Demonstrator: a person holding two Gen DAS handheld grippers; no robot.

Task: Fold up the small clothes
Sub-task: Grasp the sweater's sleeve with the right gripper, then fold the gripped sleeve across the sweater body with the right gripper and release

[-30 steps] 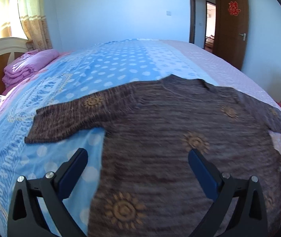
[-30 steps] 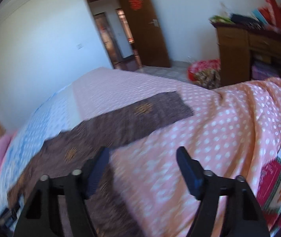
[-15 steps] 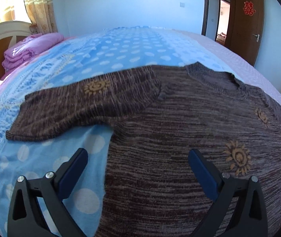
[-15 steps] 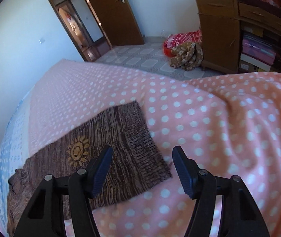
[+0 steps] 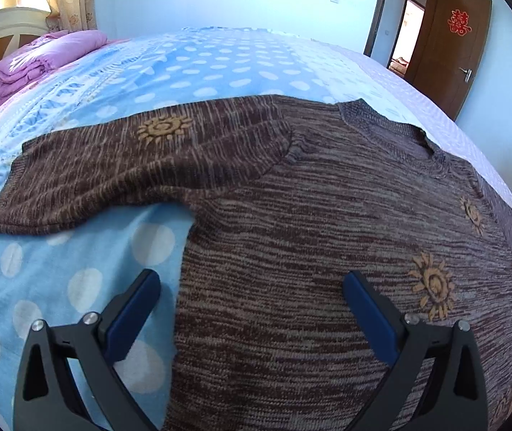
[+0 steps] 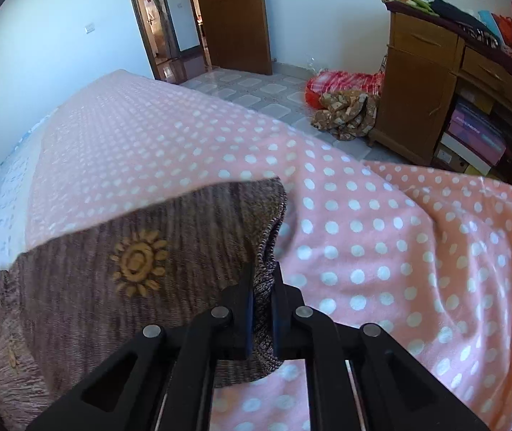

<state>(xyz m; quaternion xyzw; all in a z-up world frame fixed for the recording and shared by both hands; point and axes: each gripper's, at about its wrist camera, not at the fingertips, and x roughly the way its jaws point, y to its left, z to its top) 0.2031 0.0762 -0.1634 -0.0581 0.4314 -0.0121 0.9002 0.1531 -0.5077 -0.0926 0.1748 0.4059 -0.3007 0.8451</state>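
A brown knit sweater [image 5: 309,222] with yellow sun motifs lies flat on the bed, its left sleeve [image 5: 112,165] stretched out over the blue dotted cover. My left gripper [image 5: 252,291] is open and hovers over the sweater's lower left side, its left finger over the blue cover. In the right wrist view my right gripper [image 6: 263,280] is shut on the cuff edge of the sweater's right sleeve [image 6: 148,251], which is lifted a little off the pink dotted cover.
The bed has a blue dotted cover [image 5: 202,68] and a pink dotted cover [image 6: 381,233]. Folded purple bedding [image 5: 40,61] lies by the headboard. A wooden cabinet [image 6: 435,89] and a heap of cloth [image 6: 345,107] on the floor stand beyond the bed's edge.
My right gripper has moved onto the right sleeve's cuff and shut on it. My left gripper has moved closer over the sweater's body and stays open.
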